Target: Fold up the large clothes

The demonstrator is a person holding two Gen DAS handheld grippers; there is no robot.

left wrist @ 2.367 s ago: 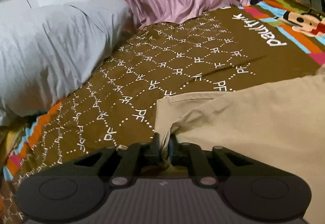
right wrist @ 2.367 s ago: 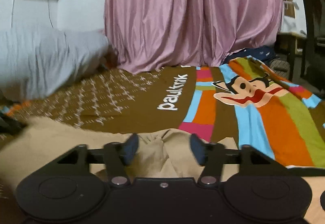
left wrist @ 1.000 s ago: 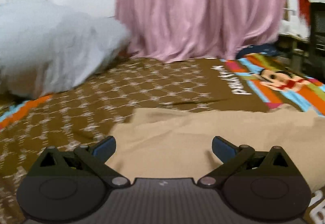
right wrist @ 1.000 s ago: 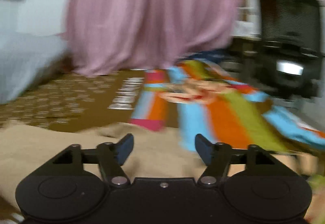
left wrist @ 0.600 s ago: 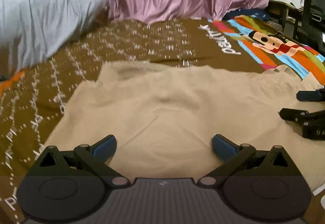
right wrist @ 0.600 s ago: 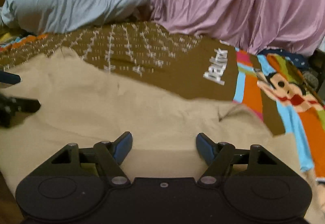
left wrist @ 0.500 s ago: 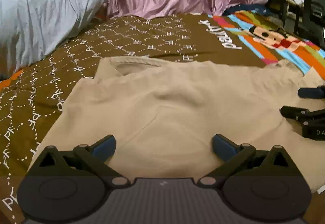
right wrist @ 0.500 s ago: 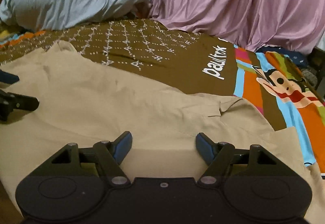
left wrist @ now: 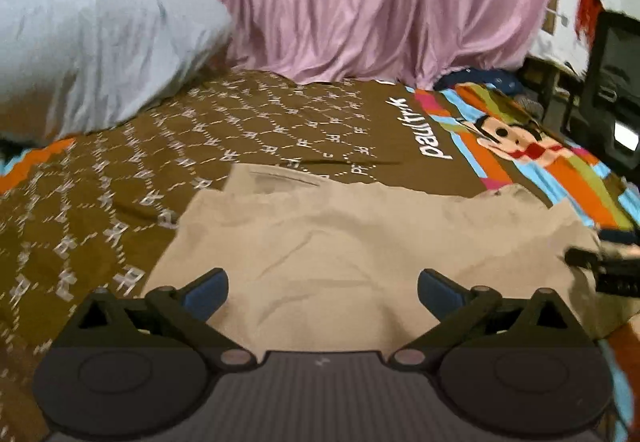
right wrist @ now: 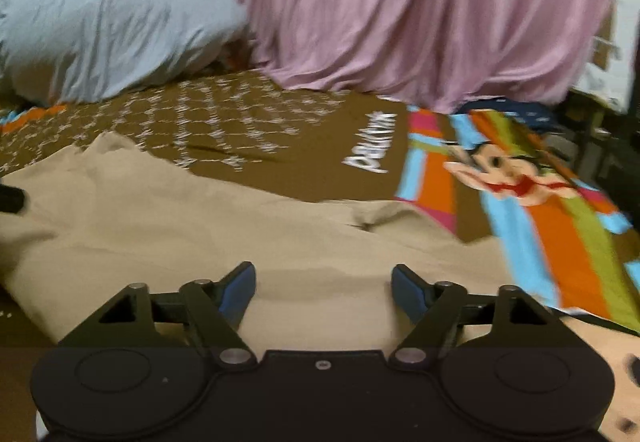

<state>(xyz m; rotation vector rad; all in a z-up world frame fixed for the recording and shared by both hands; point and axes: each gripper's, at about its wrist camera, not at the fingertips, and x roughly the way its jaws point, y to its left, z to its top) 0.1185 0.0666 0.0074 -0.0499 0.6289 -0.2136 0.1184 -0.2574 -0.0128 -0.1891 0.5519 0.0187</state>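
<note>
Your left gripper [left wrist: 322, 288] and right gripper [right wrist: 323, 288] both hover with fingers spread wide, holding nothing. The beige cotton garment [left wrist: 360, 250] lies spread flat beneath them on the brown patterned bedspread [left wrist: 240, 137]

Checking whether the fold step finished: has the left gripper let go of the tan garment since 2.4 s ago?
Yes. The left gripper is open above the tan garment, which lies flat on the brown bedspread.

Left claw [left wrist: 322, 290] and right claw [right wrist: 323, 290] (both agape)
</note>
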